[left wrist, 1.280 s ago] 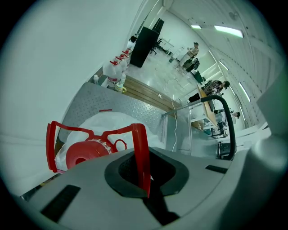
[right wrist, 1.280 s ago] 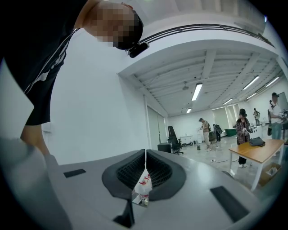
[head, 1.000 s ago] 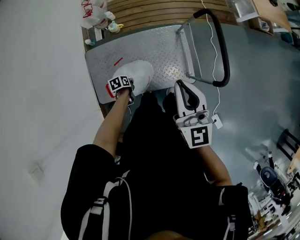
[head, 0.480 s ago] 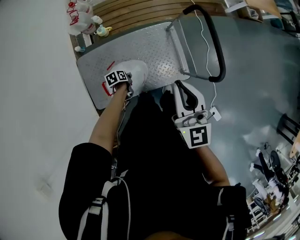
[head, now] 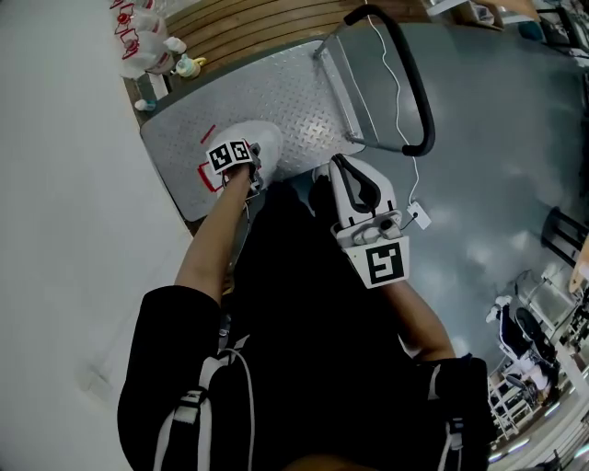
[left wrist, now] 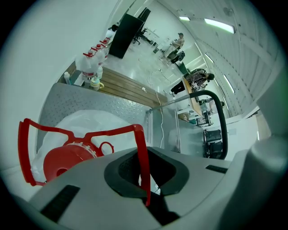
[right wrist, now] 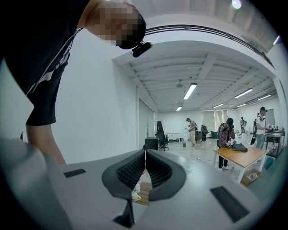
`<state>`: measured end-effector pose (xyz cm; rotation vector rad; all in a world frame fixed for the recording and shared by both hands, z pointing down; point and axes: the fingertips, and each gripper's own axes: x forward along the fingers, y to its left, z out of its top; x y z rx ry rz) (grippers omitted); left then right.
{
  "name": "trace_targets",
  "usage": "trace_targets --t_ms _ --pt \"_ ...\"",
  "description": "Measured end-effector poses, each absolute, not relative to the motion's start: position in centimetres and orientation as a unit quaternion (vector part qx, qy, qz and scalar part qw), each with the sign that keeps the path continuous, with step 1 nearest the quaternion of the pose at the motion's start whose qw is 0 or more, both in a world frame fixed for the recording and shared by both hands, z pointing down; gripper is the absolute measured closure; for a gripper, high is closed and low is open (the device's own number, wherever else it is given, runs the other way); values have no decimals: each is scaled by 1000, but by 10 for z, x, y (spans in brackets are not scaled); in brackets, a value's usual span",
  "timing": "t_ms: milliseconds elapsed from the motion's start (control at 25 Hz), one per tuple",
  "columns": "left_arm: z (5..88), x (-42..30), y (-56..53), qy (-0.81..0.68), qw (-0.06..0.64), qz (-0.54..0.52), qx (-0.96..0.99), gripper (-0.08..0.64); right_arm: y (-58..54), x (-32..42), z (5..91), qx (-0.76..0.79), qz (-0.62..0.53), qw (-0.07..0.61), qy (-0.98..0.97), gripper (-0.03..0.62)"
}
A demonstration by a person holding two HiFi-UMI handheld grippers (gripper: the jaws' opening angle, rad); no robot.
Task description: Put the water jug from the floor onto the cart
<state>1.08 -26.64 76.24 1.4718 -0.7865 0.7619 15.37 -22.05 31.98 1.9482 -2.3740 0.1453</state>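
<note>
The water jug (head: 267, 145), translucent white with a red cap (left wrist: 65, 161), sits over the near-left part of the cart's steel deck (head: 276, 87); I cannot tell whether it rests on the deck. My left gripper (head: 235, 170) points steeply down, shut on the jug's thin red carry handle (left wrist: 81, 134). In the left gripper view the handle's side bar runs down between the dark pads (left wrist: 117, 173). My right gripper (head: 335, 170) hovers level just right of the jug, near the cart's black push handle (head: 416, 92). It is shut (right wrist: 145, 175) with nothing in it.
Several small bottles (head: 147, 46) stand on a wooden slatted platform (head: 267, 23) beyond the cart. A white wall runs along the left. A white cable (head: 398, 83) hangs over the push handle. People (right wrist: 225, 134) and tables are far across the room.
The left gripper and jug have shifted a little further in over the cart's deck. The right gripper has barely moved.
</note>
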Motion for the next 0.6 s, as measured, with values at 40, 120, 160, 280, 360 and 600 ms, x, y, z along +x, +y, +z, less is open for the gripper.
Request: trace_targets --t_ms 40,120,160,280,360,600 --pt "763 14 -267 -337 605 334 639 540 -220 155 320 634 47 34 -771 572" --pt "764 21 -268 -330 601 340 644 540 -220 157 321 633 47 38 -771 572" --pt "764 24 -269 -326 600 340 647 540 -220 158 321 633 48 39 -772 572" --pt "763 32 -270 -317 604 332 651 523 -219 160 321 635 48 38 -770 572" --pt "761 40 -271 -311 614 317 652 498 -219 163 321 639 45 40 -767 572" --pt "754 50 -279 -311 610 301 664 430 -214 173 318 646 41 38 -761 572"
